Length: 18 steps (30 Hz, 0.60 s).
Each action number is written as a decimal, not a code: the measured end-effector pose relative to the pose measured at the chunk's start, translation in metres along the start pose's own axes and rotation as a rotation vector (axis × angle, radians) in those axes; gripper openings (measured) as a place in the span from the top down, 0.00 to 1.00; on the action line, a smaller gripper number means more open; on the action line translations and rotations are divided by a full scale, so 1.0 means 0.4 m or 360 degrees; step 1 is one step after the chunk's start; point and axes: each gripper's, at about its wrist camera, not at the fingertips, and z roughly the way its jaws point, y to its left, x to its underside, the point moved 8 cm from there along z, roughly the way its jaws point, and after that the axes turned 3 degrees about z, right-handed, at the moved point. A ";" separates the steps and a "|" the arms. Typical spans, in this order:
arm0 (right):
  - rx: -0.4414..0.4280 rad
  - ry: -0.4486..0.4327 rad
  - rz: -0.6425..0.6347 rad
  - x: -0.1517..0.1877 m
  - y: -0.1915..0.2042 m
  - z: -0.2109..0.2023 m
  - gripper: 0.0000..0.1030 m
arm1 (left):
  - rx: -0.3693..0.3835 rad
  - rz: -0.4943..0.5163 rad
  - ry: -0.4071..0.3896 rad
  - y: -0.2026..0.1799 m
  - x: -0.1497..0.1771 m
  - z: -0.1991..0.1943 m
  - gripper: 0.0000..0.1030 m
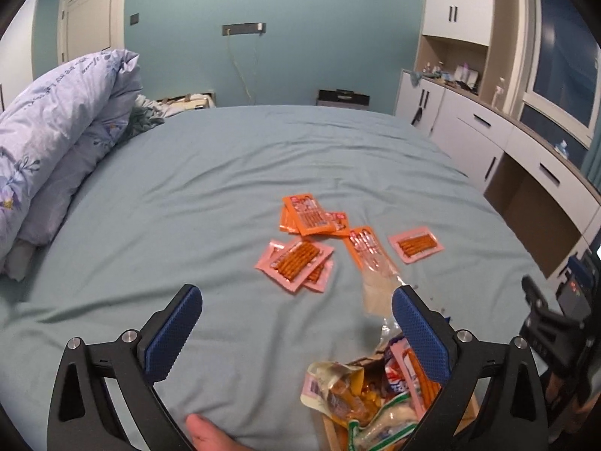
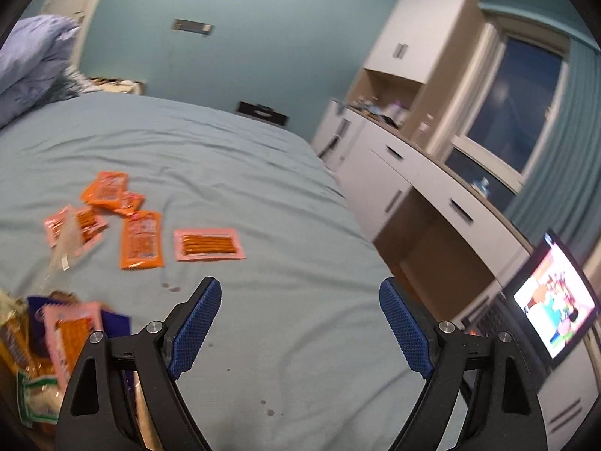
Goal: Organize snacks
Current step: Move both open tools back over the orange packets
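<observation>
light: dim, cool indoor cast, even on the bed point(image 1: 225, 173) | window point(image 1: 563, 56) dark | glare: bright screen point(image 2: 556, 297) washed out | shadows: soft | blur: right view smeared, left sharper | distortion: fisheye bending, black corners

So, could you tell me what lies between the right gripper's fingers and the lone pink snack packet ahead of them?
Only bare blue bedsheet with small dark spots, seen in the right wrist view, between the right gripper and the pink packet.
</observation>
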 end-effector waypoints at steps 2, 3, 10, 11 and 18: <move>-0.0038 0.0006 -0.0062 0.008 0.019 -0.012 0.16 | -0.0008 -0.0038 0.0002 0.015 -0.005 0.007 0.00; -0.0113 0.0031 -0.0103 0.014 0.037 -0.015 0.16 | -0.0001 -0.0054 0.0006 0.018 -0.006 0.010 0.00; -0.0768 0.0299 -0.0017 0.059 0.056 -0.020 0.16 | 0.0073 -0.0133 0.0054 0.036 -0.024 0.063 0.00; -0.0763 0.0316 0.0008 0.054 0.045 -0.009 0.16 | 0.0064 -0.0117 0.0066 0.036 -0.028 0.074 0.00; -0.0607 0.0350 -0.0076 0.029 0.007 0.119 0.16 | -0.0065 -0.0016 0.0184 0.065 -0.048 0.181 0.00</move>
